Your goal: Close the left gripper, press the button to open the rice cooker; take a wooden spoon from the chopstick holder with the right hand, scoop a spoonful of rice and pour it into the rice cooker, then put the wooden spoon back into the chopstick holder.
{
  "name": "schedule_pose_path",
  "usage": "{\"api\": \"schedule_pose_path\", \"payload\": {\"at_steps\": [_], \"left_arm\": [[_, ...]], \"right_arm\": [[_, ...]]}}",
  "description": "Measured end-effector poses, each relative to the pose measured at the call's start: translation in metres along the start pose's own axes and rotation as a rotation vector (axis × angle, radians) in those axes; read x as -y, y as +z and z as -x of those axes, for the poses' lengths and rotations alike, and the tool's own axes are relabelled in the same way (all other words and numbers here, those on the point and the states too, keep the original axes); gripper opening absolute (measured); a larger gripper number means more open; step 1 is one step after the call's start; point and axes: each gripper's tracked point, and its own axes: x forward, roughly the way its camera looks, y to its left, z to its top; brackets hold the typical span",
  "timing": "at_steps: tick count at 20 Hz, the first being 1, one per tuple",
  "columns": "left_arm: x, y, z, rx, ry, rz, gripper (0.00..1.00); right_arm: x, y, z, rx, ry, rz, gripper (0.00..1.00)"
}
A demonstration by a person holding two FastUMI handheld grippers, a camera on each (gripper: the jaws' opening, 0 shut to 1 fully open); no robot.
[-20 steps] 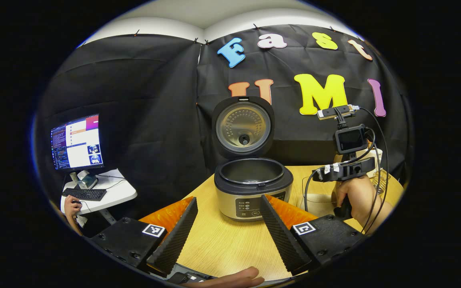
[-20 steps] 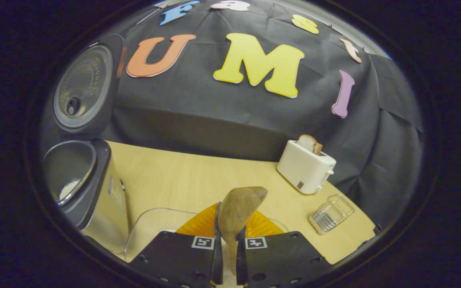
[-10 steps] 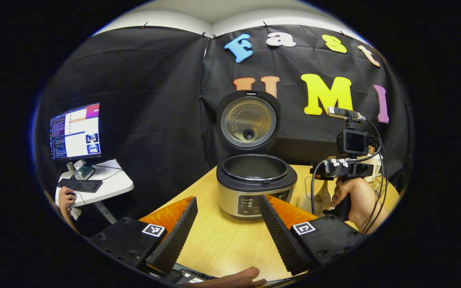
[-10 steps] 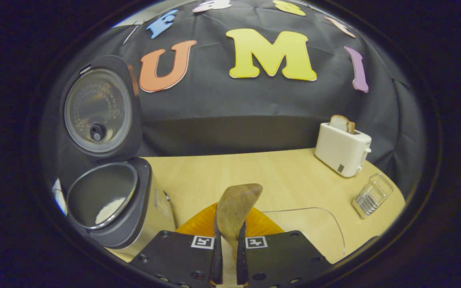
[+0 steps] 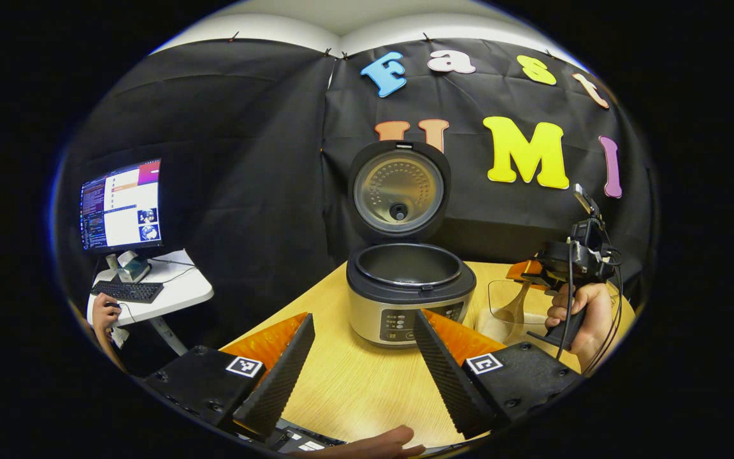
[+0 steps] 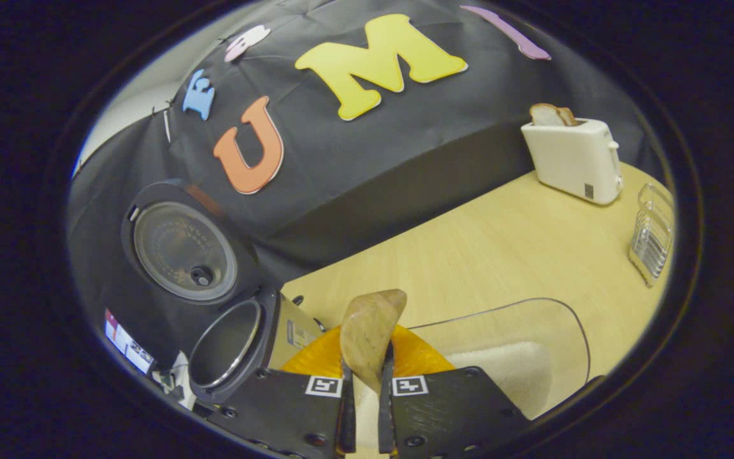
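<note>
While the wooden spoon (image 6: pixel 370 331) sits clamped upright between the right gripper's (image 6: pixel 365 408) jaws, its smooth, rounded bowl tips forward over the clear plastic rice container (image 6: pixel 532 331), which stands near the surface's front edge, just right of the rice cooker (image 5: pixel 410 290). My reading is that a scoop is being set up: the bowl should dip into the white heap of rice (image 6: pixel 507 376), turn level before lifting, and travel slowly so no grains spill on the pale wood-grain surface (image 6: pixel 501 248). The cooker stands open, its round metal-lined lid (image 5: pixel 399 191) upright and its dark inner pot exposed. The left gripper (image 5: pixel 360 357) hovers in front of the cooker with its ribbed jaws spread apart, holding nothing. Toward the surface's far right edge stand a boxy white toaster (image 6: pixel 574 159) with a bread slice and a ribbed clear glass (image 6: pixel 650 233).
</note>
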Motion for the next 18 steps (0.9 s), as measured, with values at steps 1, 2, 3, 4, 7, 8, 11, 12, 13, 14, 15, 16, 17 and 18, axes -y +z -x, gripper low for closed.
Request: {"api": "schedule_pose_path", "payload": {"at_steps": [1,2,3,4,7,8,11,12,13,14,15,16,17,18], "left_arm": [[0.001,0.000,0.000,0.001,-0.003,-0.003,1.00],[0.002,-0.001,0.000,0.002,-0.005,-0.006,1.00],[0.003,0.000,0.001,0.004,-0.007,-0.010,0.99],[0.003,0.000,0.000,0.006,-0.008,-0.013,0.99],[0.004,0.000,0.000,0.008,-0.013,-0.008,0.99],[0.004,0.000,-0.001,0.009,-0.015,-0.009,0.99],[0.004,-0.001,0.000,0.004,-0.014,-0.014,0.99],[0.003,-0.001,-0.001,0.007,-0.014,-0.013,0.99],[0.002,0.000,-0.001,0.011,-0.015,-0.012,0.99],[0.002,0.000,-0.001,0.010,-0.015,-0.009,0.99],[0.001,-0.001,-0.002,0.008,-0.014,-0.008,0.99],[0.000,-0.001,-0.002,0.007,-0.013,-0.006,0.99],[-0.001,-0.001,-0.002,0.004,-0.011,-0.005,0.99],[-0.001,-0.003,-0.002,0.002,-0.009,-0.005,1.00]], "right_arm": [[0.001,0.000,0.000,-0.009,0.017,-0.028,0.14],[0.004,-0.001,0.000,-0.018,0.033,-0.060,0.14],[0.005,-0.002,-0.001,-0.032,0.055,-0.099,0.14],[0.008,-0.002,-0.001,-0.042,0.069,-0.130,0.14],[0.006,-0.009,-0.002,-0.080,0.109,-0.170,0.14],[0.006,-0.008,-0.002,-0.078,0.116,-0.183,0.14],[-0.002,-0.016,-0.004,-0.108,0.157,-0.214,0.14],[-0.003,-0.017,-0.006,-0.118,0.165,-0.225,0.14],[-0.005,-0.016,-0.006,-0.125,0.170,-0.237,0.14],[-0.005,-0.015,-0.008,-0.130,0.171,-0.241,0.14],[-0.005,-0.016,-0.007,-0.131,0.171,-0.245,0.14],[-0.004,-0.016,-0.007,-0.141,0.173,-0.254,0.14],[-0.005,-0.017,-0.006,-0.152,0.173,-0.266,0.14],[-0.005,-0.018,-0.007,-0.169,0.175,-0.286,0.14]]}}
